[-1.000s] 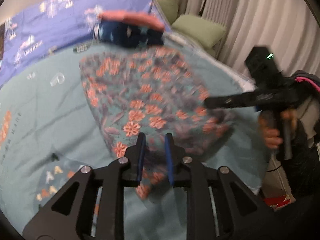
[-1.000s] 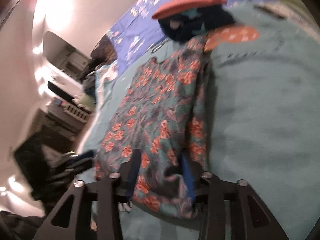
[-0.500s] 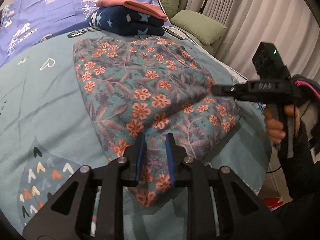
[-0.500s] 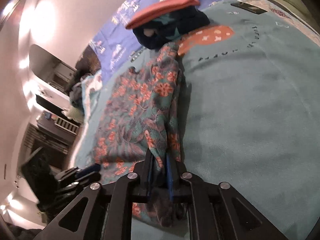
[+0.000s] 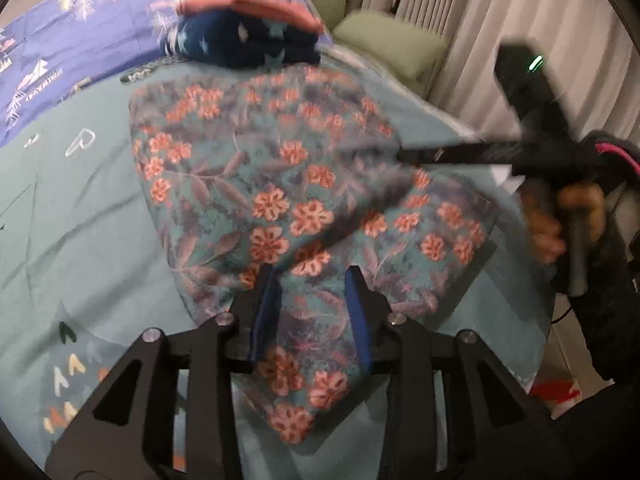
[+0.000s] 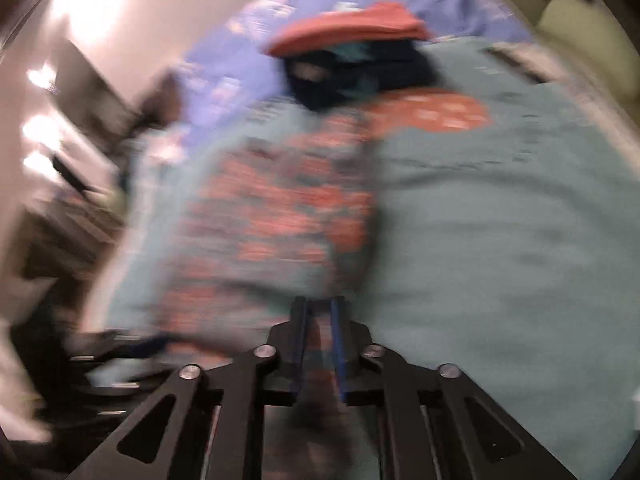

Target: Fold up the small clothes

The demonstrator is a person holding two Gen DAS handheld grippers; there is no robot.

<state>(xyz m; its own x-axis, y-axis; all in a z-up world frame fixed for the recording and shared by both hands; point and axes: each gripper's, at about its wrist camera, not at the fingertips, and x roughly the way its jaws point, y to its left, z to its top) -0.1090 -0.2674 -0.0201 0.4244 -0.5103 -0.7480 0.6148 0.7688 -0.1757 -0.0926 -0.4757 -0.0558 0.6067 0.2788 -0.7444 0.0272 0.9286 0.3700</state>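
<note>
Soft matt floral cloth garment (image 5: 280, 184) on a matt teal bedspread (image 5: 80, 208).

1. You have a bed under you, covered by a teal blanket (image 5: 80, 208) with printed shapes.
2. Beyond it lies a blue sheet (image 5: 72, 40) with pale tree prints.
3. Green pillows (image 5: 394, 44) sit at the far corner.
4. Pale curtains (image 5: 460, 12) hang to your right.
5. Your right view blurs a wall (image 6: 132, 12) with bright lights.
</note>
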